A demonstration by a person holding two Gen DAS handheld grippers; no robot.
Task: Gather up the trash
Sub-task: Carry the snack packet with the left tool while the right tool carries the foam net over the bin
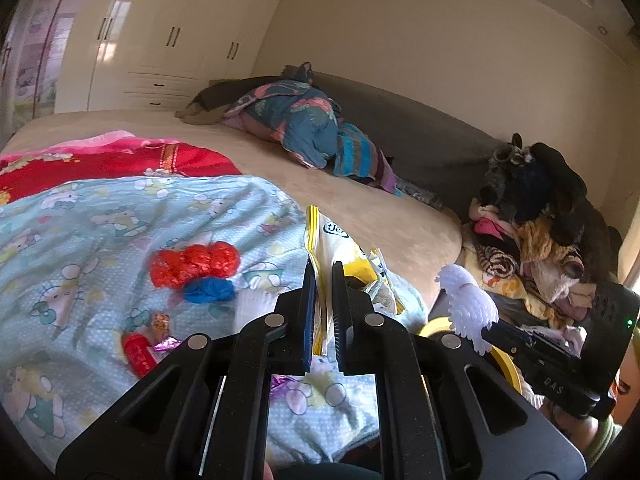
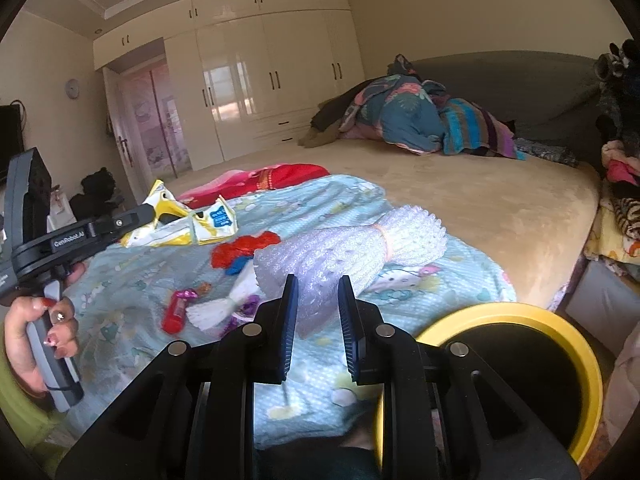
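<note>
Trash on both sides: yellow-and-white wrapper (image 1: 340, 248) pinched flat in the left gripper (image 1: 324, 280), jaws nearly together on it, held up above the blue quilt (image 1: 100, 232). Same wrapper (image 2: 188, 224) seen from the right wrist, sticking out past the left gripper's (image 2: 150, 212) fingertips, hand (image 2: 36, 328) wrapped round the handle. White foam net (image 2: 352, 248) clamped in the right gripper (image 2: 318, 308), jaws closed on its near end, bundle tied with a band and pointing away over the quilt (image 2: 460, 280). From the left view, net (image 1: 468, 304) poking out of the right gripper (image 1: 490, 330) over the bed's edge. Yellow-rimmed bin (image 2: 520, 360) just beside the right gripper, low at the bedside. More litter lying on the quilt: red bag (image 1: 194, 262) touching a blue scrap (image 1: 210, 290), red tube (image 1: 138, 354) near purple foil (image 1: 166, 346). Heap of clothes (image 1: 304, 128) well apart, far across the bed.
</note>
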